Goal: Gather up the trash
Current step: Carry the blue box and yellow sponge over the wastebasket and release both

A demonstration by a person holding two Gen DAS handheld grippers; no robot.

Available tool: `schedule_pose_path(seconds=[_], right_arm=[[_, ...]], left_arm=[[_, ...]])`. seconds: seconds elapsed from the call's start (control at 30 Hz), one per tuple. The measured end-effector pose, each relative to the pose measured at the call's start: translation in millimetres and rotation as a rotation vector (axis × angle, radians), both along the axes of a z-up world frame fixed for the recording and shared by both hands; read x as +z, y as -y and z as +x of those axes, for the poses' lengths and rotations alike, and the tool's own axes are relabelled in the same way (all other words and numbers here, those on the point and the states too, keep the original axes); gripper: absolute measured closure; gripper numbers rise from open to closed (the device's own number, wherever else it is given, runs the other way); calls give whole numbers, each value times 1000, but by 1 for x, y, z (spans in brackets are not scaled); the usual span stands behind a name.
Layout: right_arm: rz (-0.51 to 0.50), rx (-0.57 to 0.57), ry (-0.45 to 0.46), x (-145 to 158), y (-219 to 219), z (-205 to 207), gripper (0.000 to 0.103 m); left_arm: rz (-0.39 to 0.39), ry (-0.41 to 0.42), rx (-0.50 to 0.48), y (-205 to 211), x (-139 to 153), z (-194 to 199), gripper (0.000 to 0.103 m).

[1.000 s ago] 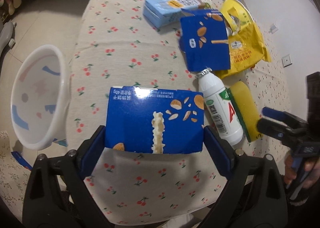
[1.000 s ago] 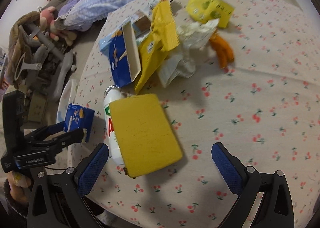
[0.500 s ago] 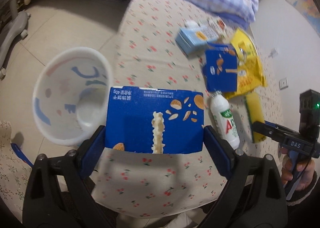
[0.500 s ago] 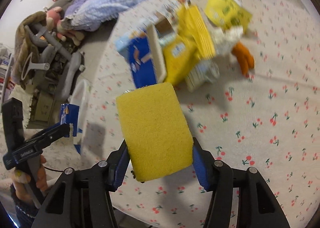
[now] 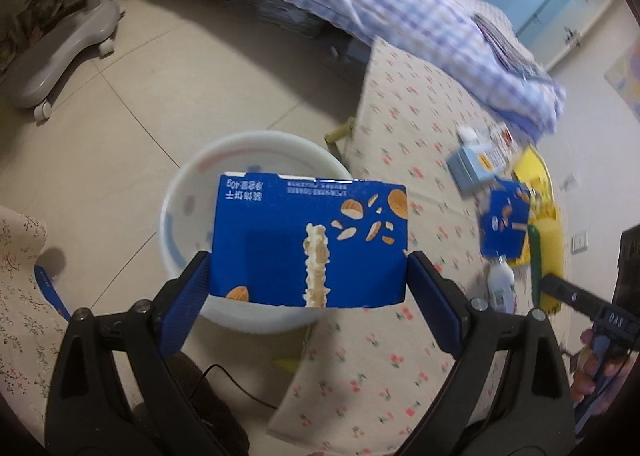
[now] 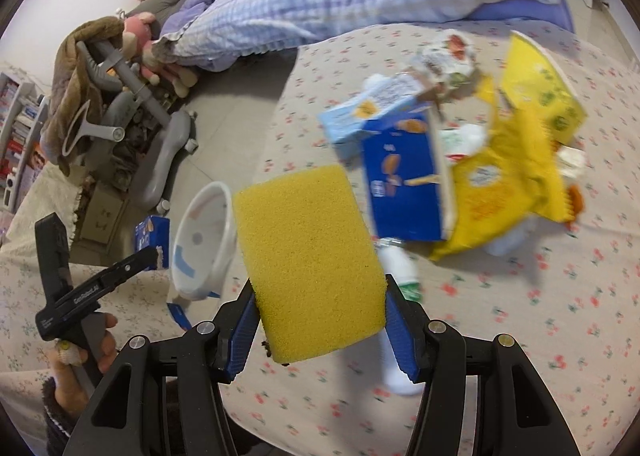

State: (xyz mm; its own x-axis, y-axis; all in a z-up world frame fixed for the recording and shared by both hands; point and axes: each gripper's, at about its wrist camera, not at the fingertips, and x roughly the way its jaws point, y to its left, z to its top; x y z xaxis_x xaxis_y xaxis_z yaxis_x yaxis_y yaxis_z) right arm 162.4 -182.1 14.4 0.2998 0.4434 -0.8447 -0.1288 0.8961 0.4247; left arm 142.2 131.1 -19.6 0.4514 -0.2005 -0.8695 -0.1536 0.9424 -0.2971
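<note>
Holding two pieces at once, the work looks barely begun: the white bin (image 5: 256,143) on the floor shows only its printed inside where it can be seen, with part of it hidden behind the box. Furthest left, the left tool (image 5: 308,280) is clenched on the blue snack box (image 5: 310,244), which hangs right over the bin's mouth, so a release there should drop it in. Next over, the right tool (image 6: 318,320) grips the yellow sponge (image 6: 308,276) above the edge of the cherry-print desk (image 6: 560,336), well apart from the bin. Further right, much is left: a white bottle (image 6: 400,268) lying just beyond the sponge, a second blue box (image 6: 404,191), a pale blue carton (image 6: 360,115), a yellow bag (image 6: 504,179) and crumpled wrappers heaped together. Nothing blocks the bin; the left tool itself sits in the sponge's likely path.
</note>
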Motion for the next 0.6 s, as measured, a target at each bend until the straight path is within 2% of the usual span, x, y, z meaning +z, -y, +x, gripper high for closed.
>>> schedule_pose_path(seconds=[0.1, 0.17, 0.23, 0.6], right_arm=[[1, 15, -2, -2, -20, 6, 44], [1, 21, -2, -4, -30, 9, 44], [-2, 27, -2, -5, -42, 12, 43], [-29, 98, 18, -12, -108, 21, 42]], left_arm=[[17, -6, 49, -15, -6, 5, 4], [43, -45, 95, -24, -11, 4, 2], [33, -49, 116, -32, -11, 1, 2], [170, -52, 143, -61, -4, -32, 2]])
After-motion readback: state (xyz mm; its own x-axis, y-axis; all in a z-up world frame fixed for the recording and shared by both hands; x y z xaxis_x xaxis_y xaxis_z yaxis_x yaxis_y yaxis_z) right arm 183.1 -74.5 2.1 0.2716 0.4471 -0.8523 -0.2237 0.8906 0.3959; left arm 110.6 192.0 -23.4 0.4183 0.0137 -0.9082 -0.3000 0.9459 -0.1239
